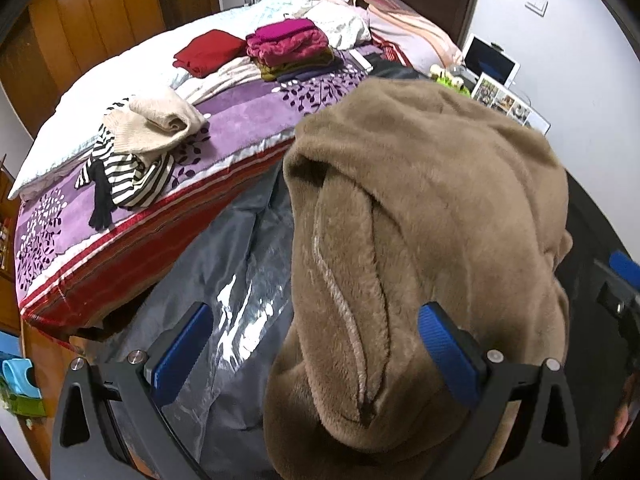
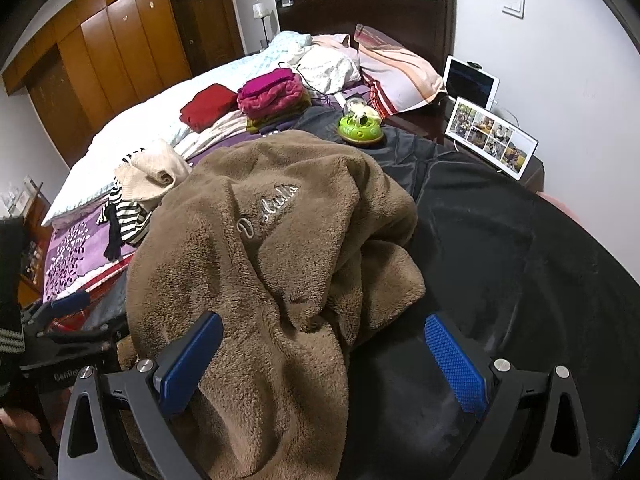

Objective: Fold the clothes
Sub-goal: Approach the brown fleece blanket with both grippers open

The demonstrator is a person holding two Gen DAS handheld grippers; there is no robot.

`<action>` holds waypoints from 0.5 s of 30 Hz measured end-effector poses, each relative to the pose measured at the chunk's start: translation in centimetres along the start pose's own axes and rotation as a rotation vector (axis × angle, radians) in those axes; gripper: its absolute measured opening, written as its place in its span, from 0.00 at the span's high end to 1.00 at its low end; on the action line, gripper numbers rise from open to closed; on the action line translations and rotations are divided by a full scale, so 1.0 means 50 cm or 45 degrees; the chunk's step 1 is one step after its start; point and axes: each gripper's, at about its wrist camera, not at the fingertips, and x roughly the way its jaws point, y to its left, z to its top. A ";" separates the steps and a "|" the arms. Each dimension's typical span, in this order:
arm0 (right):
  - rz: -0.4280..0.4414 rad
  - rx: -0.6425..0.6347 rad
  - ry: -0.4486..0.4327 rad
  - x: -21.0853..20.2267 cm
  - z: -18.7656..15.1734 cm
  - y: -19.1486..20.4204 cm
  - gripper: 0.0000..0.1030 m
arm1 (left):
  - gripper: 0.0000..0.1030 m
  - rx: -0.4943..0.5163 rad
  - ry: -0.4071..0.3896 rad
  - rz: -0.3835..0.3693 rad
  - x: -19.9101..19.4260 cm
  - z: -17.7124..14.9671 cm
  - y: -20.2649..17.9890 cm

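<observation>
A brown fleece garment (image 1: 420, 200) lies crumpled in front of me, partly on a black cloth (image 2: 500, 260) and partly on a grey bag (image 1: 224, 280). Silver embroidered script shows on the fleece (image 2: 248, 264) in the right wrist view. My left gripper (image 1: 316, 356) is open, with a fold of the fleece lying in the gap against its right finger. My right gripper (image 2: 324, 364) is also open; the fleece covers the space by its left finger and the black cloth lies by its right finger. Neither pair of jaws is closed on the fabric.
Behind is a bed with a purple blanket (image 1: 248, 100). On it are a folded stack topped in magenta (image 1: 288, 46), a folded red garment (image 1: 210, 52), and a loose cream sweater (image 1: 152, 124) on a striped top (image 1: 132, 180). A green toy (image 2: 360, 126), a tablet (image 2: 472, 80) and a photo frame (image 2: 492, 138) sit at the right.
</observation>
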 end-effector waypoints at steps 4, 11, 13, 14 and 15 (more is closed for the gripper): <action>-0.015 0.006 0.020 0.008 -0.001 -0.010 0.00 | 0.00 0.001 0.057 -0.025 0.019 -0.017 -0.002; -0.020 0.000 0.038 0.030 0.008 -0.004 0.00 | 0.00 0.031 0.046 -0.023 0.017 -0.018 -0.005; -0.020 -0.002 0.048 0.035 0.009 -0.003 0.00 | 0.00 0.033 0.046 -0.021 0.017 -0.018 -0.007; -0.019 -0.003 0.049 0.038 0.009 -0.002 0.00 | 0.00 0.032 0.048 -0.022 0.018 -0.018 -0.008; -0.018 -0.006 0.052 0.040 0.009 -0.002 0.00 | 0.00 0.029 0.050 -0.025 0.019 -0.018 -0.006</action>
